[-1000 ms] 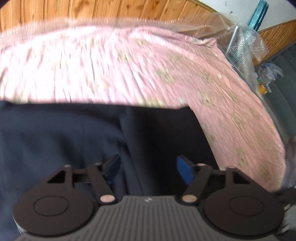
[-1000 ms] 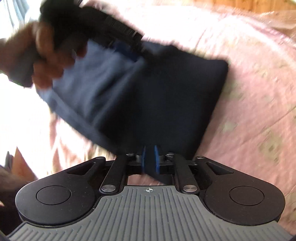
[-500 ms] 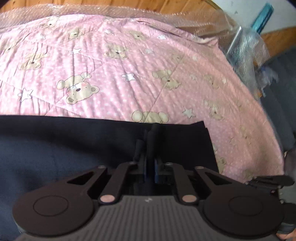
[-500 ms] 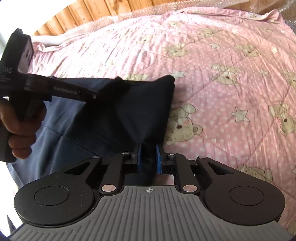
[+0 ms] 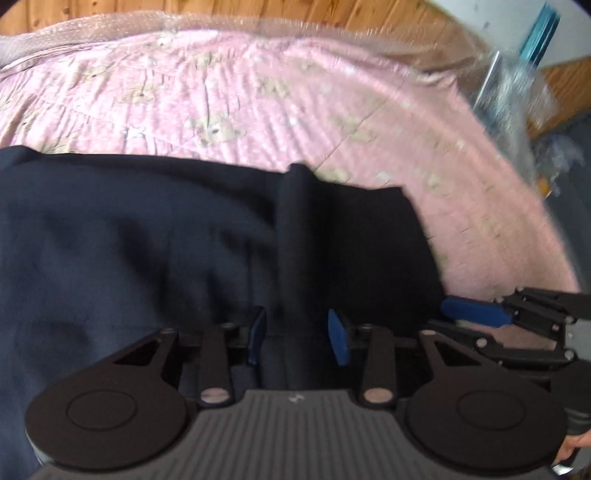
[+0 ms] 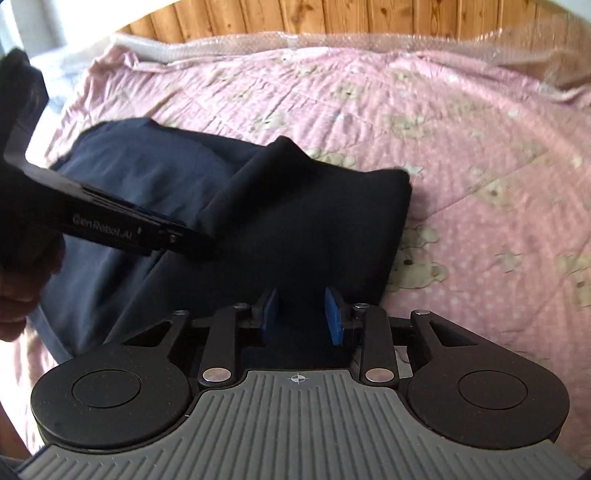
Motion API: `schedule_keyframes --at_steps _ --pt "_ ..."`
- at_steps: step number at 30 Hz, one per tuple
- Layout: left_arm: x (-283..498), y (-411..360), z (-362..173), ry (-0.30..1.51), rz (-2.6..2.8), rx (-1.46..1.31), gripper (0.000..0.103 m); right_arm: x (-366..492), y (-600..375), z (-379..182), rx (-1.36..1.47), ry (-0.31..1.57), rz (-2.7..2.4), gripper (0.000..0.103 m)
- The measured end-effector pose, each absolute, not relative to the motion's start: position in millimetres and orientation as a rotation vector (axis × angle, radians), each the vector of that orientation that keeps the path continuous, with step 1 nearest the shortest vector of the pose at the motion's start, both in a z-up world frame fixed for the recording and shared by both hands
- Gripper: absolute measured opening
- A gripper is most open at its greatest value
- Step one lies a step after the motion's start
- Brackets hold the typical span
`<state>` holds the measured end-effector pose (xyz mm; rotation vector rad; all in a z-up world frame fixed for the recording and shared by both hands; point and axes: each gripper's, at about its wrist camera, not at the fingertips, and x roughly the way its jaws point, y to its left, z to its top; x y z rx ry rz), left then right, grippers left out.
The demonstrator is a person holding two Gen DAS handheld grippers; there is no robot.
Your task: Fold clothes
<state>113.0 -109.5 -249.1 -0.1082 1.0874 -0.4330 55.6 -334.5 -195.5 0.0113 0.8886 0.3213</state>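
A dark navy garment (image 5: 155, 258) lies folded on a pink bedspread with teddy bears (image 5: 258, 96). My left gripper (image 5: 297, 334) hovers low over the garment's near part, its jaws opening. A raised ridge of cloth (image 5: 299, 229) runs between the blue pads, which stand clear of it. My right gripper (image 6: 301, 317) is over the garment's near right corner (image 6: 332, 236), jaws also opening, with cloth lying loose between the pads. In the right wrist view the left gripper (image 6: 199, 242) comes in from the left, held by a hand (image 6: 18, 295). The right gripper (image 5: 458, 319) shows at the left view's right edge.
Bare pink bedspread (image 6: 461, 155) stretches beyond and to the right of the garment. Bubble wrap (image 6: 332, 40) lines the bed's far edge below a wooden plank wall (image 6: 258, 18). Clear plastic bags and a teal object (image 5: 535, 44) stand off the bed's right side.
Half a second ago both grippers were shut on folds of the garment. Both have now opened and drawn back a little, leaving a pinched-up ridge of cloth lying on the bed.
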Motion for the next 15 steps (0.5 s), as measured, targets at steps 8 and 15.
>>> schedule_keyframes --at_steps 8,15 --pt "69.9 -95.7 -261.4 1.173 -0.410 -0.138 0.040 -7.9 -297.4 -220.8 -0.174 0.870 0.393 0.054" --pt "48.0 5.8 -225.0 1.197 -0.394 -0.055 0.062 -36.2 -239.6 -167.1 -0.139 0.889 0.342 0.065"
